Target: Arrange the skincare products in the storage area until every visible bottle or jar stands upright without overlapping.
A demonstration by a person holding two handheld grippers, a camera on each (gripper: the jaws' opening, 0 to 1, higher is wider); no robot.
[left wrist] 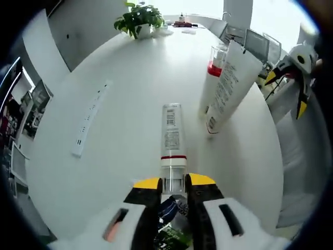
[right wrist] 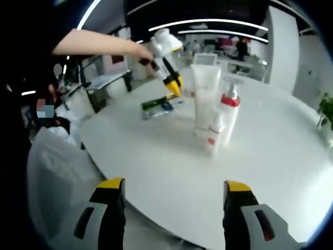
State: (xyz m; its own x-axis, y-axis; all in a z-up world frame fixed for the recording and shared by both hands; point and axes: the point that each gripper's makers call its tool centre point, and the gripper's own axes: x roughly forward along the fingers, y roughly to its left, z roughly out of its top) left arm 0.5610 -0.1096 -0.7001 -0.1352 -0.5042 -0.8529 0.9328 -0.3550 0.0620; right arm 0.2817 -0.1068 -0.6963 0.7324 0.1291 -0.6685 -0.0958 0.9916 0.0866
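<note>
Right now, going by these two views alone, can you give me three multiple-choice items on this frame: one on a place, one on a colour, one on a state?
1. Where is the cap of the white bottle?
A. Between the jaws of the left tool
B. Under the potted plant
C. On top of the tall tube

2. What colour is the collar of the pump bottle?
A. Green
B. Red
C. Blue

3. What state is the right tool in?
A. Shut on the tall tube
B. Shut on a packet
C. Open, with nothing between its jaws

Answers:
1. A: in the left gripper view the cap sits between the two yellow jaw tips.
2. B: a red band shows just below the white pump head.
3. C: in the right gripper view its jaws stand wide apart over the bare table edge.
</note>
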